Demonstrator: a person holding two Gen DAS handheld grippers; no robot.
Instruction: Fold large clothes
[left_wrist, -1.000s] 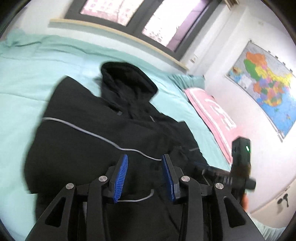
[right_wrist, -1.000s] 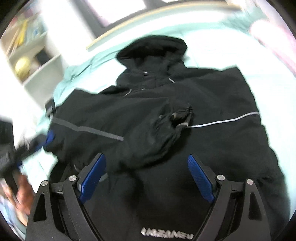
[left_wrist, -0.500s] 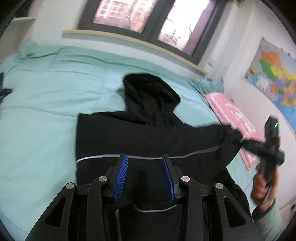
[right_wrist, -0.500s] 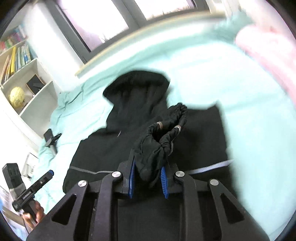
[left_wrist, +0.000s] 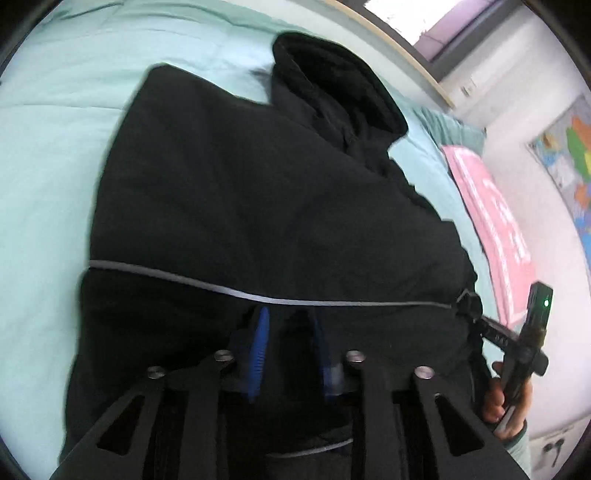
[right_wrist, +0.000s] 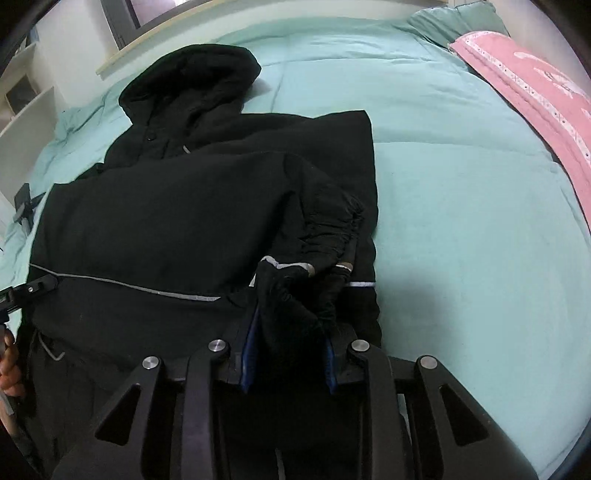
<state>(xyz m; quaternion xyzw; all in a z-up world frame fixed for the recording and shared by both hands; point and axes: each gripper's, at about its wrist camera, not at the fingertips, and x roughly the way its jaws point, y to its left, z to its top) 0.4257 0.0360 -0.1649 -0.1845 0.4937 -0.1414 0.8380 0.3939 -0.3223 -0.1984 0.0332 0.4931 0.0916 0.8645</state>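
Black hooded jacket (right_wrist: 177, 221) spread on the teal bed (right_wrist: 461, 206), hood toward the far window side. Right tongs (right_wrist: 291, 332) clamped on a bunched black sleeve cuff (right_wrist: 325, 236) near the jacket's right edge. Left tongs (left_wrist: 290, 343) pinched on dark fabric below the grey reflective stripe (left_wrist: 229, 290). Pink pillow (right_wrist: 535, 92) far right; no legible writing.

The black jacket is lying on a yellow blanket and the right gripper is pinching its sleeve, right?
Not quite. The blanket is mint green, not yellow, as the right wrist view shows. The rest holds: the black jacket lies on it and the right gripper pinches its sleeve.
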